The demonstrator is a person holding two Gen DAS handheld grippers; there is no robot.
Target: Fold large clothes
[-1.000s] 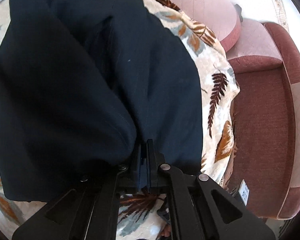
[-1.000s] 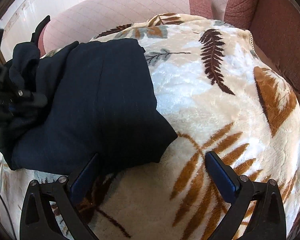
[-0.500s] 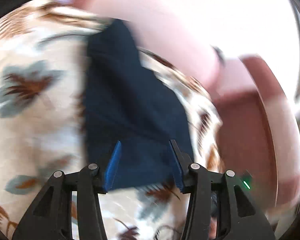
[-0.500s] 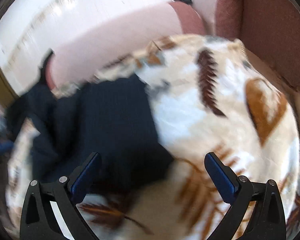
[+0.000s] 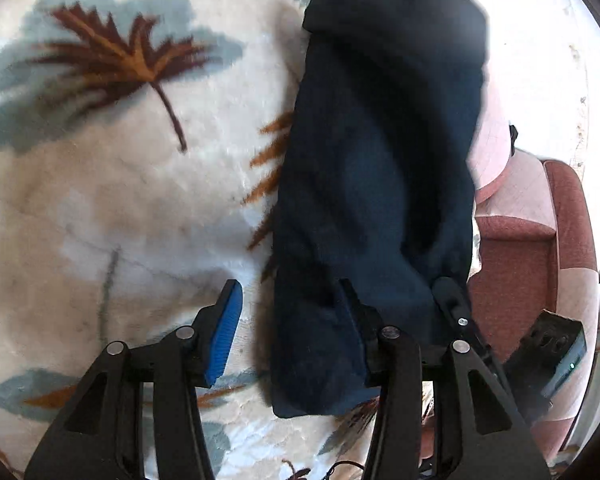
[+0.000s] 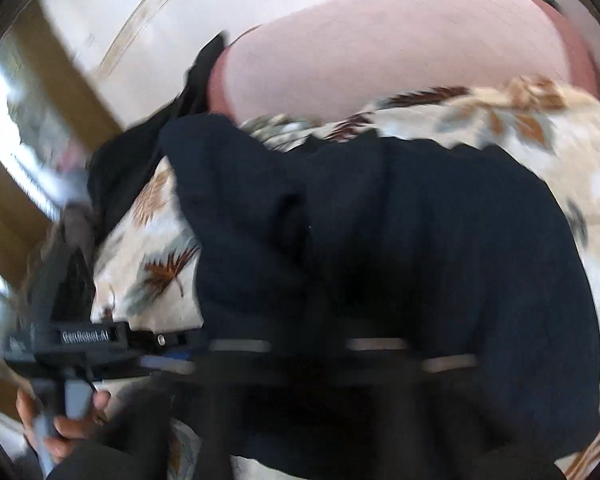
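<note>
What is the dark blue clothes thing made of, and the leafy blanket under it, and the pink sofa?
The dark navy garment looks like soft matte woven cloth, since it creases and sags; the exact fibre is unclear. The leaf-print blanket looks like plush fleece, with a fuzzy, slightly shiny pile. The sofa seems covered in coarse woven upholstery, judging by its grainy texture.

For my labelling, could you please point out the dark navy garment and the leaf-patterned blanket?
dark navy garment (image 5: 380,152): left wrist view, middle of the cloth.
leaf-patterned blanket (image 5: 112,200): left wrist view, bare pale area.
</note>
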